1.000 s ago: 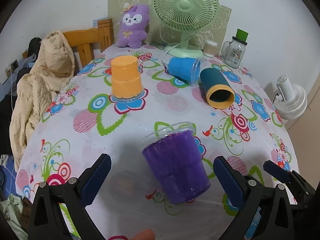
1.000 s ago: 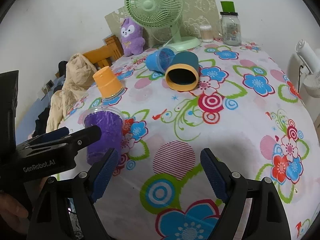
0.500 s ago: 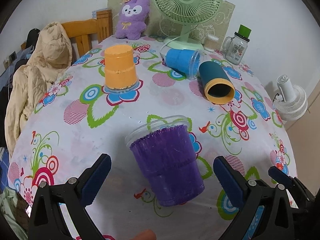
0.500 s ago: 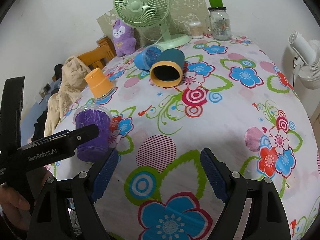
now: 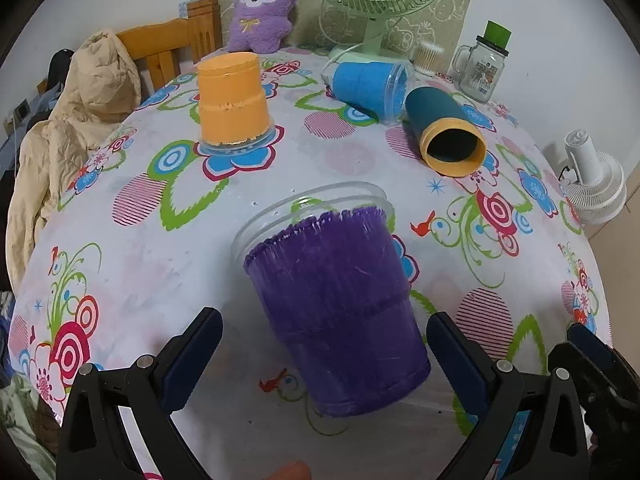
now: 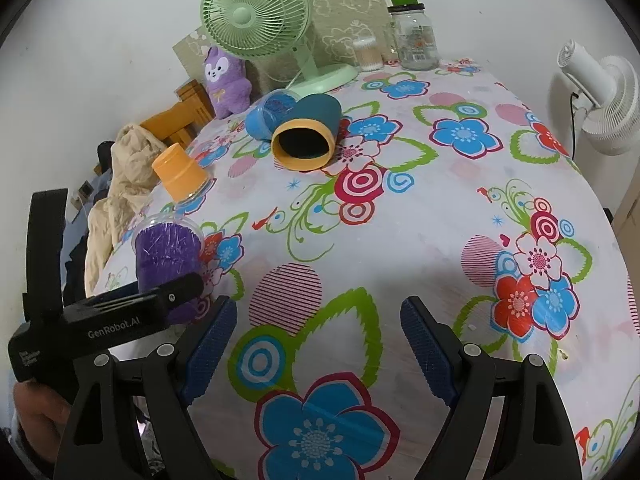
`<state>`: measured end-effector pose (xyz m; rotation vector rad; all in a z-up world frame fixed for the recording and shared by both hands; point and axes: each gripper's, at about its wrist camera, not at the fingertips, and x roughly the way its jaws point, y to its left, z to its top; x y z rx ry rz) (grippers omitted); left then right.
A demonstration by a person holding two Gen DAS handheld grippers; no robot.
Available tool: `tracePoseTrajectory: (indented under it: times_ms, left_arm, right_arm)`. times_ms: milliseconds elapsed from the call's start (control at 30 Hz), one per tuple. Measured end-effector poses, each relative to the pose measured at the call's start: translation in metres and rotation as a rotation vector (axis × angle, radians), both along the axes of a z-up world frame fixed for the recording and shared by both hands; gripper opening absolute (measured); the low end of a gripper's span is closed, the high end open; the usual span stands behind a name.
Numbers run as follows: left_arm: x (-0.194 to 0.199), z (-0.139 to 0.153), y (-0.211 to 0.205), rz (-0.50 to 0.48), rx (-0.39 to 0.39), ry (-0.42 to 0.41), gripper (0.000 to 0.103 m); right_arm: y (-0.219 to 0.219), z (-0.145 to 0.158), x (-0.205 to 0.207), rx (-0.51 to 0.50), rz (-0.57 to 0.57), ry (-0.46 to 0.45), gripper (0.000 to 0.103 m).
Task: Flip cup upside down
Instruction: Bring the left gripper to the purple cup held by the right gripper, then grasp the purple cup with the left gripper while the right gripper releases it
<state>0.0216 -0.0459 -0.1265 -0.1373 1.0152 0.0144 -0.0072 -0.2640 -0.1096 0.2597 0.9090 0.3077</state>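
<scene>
A clear plastic cup with a purple lining (image 5: 336,300) stands mouth up on the flowered tablecloth, between the fingers of my left gripper (image 5: 324,356). The jaws are wide open and do not touch it. The cup also shows in the right wrist view (image 6: 166,258), partly behind the left gripper's black finger (image 6: 160,298). My right gripper (image 6: 318,344) is open and empty over the cloth near the front edge, to the right of the cup.
An orange cup (image 5: 232,100) stands upside down at the back left. A blue cup (image 5: 368,88) and a teal tube with a yellow rim (image 5: 446,130) lie on their sides. A green fan (image 6: 260,20), glass jar (image 6: 414,36), purple plush (image 5: 260,8), chair with beige jacket (image 5: 84,112).
My left gripper has moved forward so the purple cup now sits deeper between its open fingers. The right gripper has shifted a little to the right.
</scene>
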Motion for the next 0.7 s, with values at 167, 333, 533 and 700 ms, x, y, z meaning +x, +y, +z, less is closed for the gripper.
tracePoseTrajectory:
  times_ms: [167, 333, 533, 700]
  left_arm:
    - [-0.001, -0.001, -0.003, -0.009, 0.008, 0.004, 0.094]
    - [-0.001, -0.002, -0.01, -0.036, 0.042, 0.009, 0.074]
    - [0.001, -0.004, -0.009, -0.044, 0.016, 0.029, 0.059]
    - [0.001, -0.002, -0.008, -0.046, 0.023, 0.028, 0.057]
  right_arm:
    - [-0.001, -0.001, 0.0, 0.003, 0.002, 0.003, 0.086]
    - [-0.002, -0.002, 0.001, 0.011, 0.001, 0.007, 0.086]
    - [-0.006, -0.004, 0.0, 0.014, -0.009, 0.012, 0.086]
    - [-0.006, -0.005, -0.001, 0.018, -0.01, 0.016, 0.086]
